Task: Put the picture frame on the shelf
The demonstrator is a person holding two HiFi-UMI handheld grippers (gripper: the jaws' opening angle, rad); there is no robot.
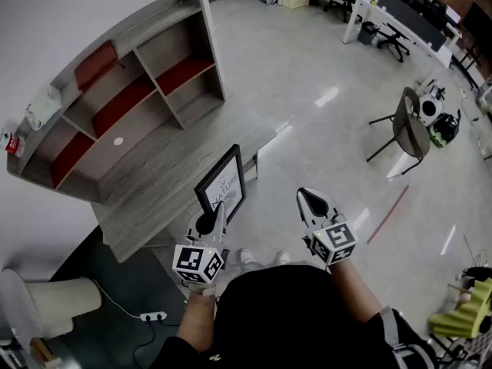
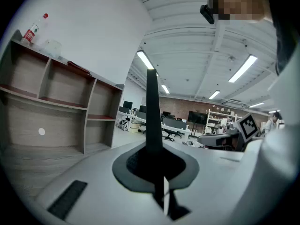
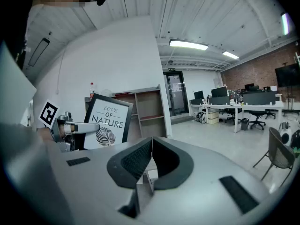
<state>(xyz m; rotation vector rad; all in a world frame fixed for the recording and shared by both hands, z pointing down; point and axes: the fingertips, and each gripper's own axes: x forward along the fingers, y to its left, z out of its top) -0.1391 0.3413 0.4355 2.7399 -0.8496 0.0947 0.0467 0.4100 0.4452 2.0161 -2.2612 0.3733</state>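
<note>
The black picture frame (image 1: 224,181) with a white "Love of Nature" print stands upright over the front edge of the wooden counter (image 1: 161,187). My left gripper (image 1: 217,208) is shut on its lower edge. In the left gripper view only the frame's thin black edge (image 2: 151,107) rises from the left gripper (image 2: 153,150). The wooden shelf unit (image 1: 138,91) with red-lined compartments stands at the back of the counter, against the wall; the shelf unit (image 2: 51,107) also shows left of the frame. My right gripper (image 1: 311,198) hovers to the right, shut and empty. From the right gripper (image 3: 151,142) I see the frame (image 3: 108,121).
A chair (image 1: 407,125) stands on the grey floor at the right. A white cylindrical bin (image 1: 54,302) and a power strip (image 1: 151,315) lie lower left. A bottle (image 2: 33,29) stands on top of the shelf unit. Office desks (image 1: 384,6) line the far end of the room.
</note>
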